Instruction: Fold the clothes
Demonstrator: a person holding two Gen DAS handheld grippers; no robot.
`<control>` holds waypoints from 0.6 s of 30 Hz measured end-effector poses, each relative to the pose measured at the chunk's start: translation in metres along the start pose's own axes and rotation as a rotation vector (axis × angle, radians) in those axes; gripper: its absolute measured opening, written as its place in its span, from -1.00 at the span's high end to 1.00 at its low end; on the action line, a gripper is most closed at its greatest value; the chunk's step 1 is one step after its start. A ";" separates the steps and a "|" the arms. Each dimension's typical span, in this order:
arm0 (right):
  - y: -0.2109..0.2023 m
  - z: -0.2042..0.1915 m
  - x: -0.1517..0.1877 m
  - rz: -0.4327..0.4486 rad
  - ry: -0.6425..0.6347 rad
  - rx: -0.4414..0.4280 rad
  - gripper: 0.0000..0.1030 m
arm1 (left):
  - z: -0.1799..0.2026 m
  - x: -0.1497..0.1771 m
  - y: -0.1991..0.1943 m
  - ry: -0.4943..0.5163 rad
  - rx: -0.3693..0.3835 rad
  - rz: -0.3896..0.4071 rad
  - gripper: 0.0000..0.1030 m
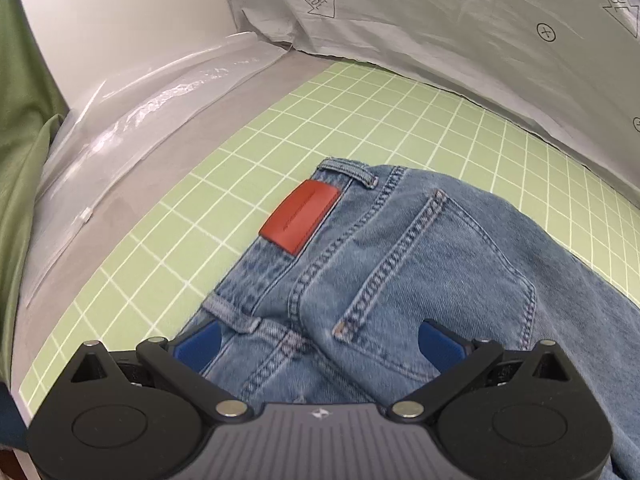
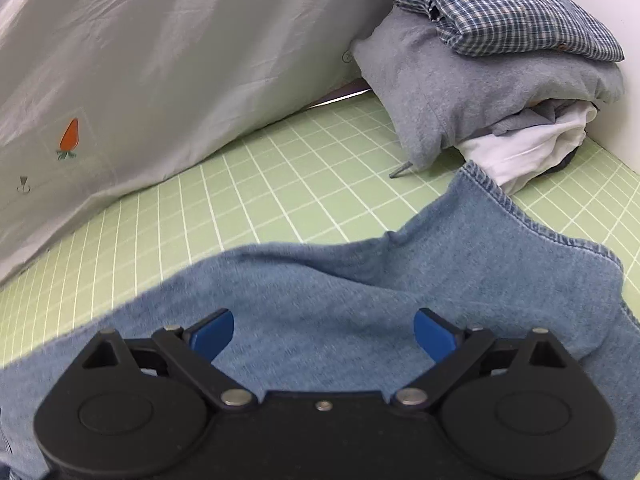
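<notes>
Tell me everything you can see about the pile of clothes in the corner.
The pile of clothes sits at the far right of the green grid mat, against the white wall. On top lies a folded blue-and-white checked shirt with buttons; under it a grey-blue sweatshirt-like piece, then bunched white fabric sticking out at the bottom. A hem of the jeans reaches its foot.

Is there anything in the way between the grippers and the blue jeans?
Nothing visible. The left gripper is open just above the waist of the light blue denim jeans, near the red leather patch. The right gripper is open over a jeans leg. The stack of folded clothes sits off to the side.
</notes>
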State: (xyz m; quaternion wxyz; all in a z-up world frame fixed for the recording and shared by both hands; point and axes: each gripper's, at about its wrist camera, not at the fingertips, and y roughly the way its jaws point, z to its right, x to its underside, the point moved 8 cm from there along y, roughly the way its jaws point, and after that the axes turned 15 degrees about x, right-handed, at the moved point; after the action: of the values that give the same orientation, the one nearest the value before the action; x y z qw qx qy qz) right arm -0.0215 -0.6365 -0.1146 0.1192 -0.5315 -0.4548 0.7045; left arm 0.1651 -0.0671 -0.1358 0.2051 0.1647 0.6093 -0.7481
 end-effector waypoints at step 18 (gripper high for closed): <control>0.102 -0.017 -0.029 -0.300 0.517 0.019 0.96 | 0.008 -0.070 0.087 0.020 0.073 0.042 0.10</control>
State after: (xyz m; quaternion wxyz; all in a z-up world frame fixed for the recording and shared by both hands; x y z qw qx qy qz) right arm 0.0372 -0.7029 -0.1746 0.3390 -0.6190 -0.4762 0.5246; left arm 0.2699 -0.0829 -0.1726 0.2083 0.1924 0.5800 -0.7637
